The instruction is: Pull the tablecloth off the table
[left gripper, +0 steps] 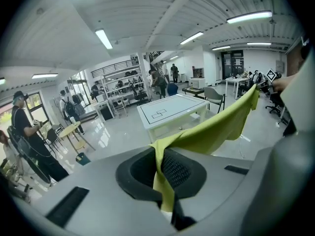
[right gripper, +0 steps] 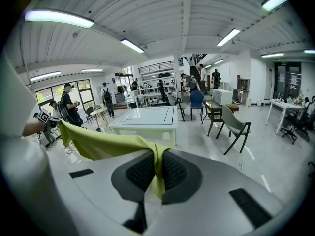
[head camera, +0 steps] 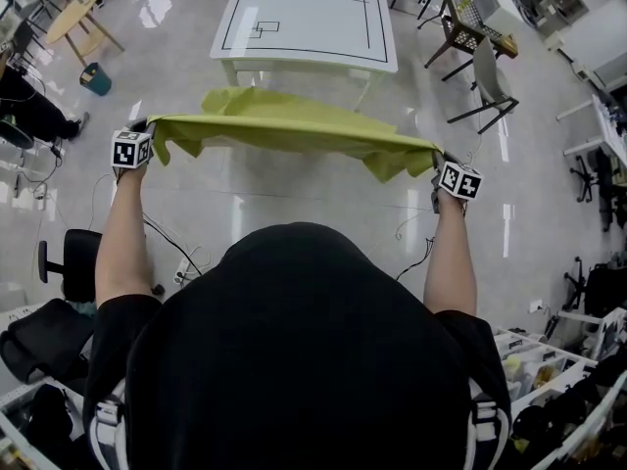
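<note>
The yellow-green fabric tablecloth (head camera: 294, 130) hangs stretched in the air between the left gripper (head camera: 145, 127) and the right gripper (head camera: 439, 161). Each gripper's jaws are clamped on a corner. The cloth is off the white rectangular table (head camera: 309, 27) at twelve o'clock.

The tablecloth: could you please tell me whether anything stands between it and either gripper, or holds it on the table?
Nothing visible does. The left gripper and the right gripper are each shut on one end of the tablecloth, which hangs stretched between them, clear of the white table.
</note>
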Demonstrator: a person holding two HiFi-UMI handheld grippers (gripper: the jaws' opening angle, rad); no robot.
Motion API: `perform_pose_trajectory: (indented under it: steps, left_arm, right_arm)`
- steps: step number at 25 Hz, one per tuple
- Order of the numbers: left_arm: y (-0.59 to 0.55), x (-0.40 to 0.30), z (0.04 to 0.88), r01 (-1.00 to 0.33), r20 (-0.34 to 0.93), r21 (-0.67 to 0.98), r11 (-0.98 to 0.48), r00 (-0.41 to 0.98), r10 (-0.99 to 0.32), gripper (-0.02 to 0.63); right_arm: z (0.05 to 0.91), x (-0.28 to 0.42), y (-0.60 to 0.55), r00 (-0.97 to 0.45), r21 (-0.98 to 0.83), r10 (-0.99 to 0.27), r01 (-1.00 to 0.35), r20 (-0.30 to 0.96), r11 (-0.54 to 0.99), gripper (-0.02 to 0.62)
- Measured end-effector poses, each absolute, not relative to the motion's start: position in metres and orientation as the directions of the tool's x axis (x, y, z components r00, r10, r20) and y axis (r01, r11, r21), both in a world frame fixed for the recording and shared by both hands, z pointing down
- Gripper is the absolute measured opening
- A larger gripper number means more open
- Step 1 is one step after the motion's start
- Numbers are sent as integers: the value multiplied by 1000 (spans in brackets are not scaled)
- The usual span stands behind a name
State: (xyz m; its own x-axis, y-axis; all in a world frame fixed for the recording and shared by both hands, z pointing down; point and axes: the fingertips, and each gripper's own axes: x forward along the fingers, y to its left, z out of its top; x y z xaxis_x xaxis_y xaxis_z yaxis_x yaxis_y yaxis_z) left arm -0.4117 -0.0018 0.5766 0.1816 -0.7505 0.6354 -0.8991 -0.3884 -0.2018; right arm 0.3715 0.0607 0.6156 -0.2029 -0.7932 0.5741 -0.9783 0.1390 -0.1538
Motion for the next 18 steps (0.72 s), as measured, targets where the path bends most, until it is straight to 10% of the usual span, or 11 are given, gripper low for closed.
perform_pose_trajectory:
  steps: [18]
  left_arm:
    - [-30, -404, 525, -901, 551, -246, -356, 173, -817, 25]
  right_arm:
    - [561, 382, 34, -151, -133, -867, -986, 475, 99, 25]
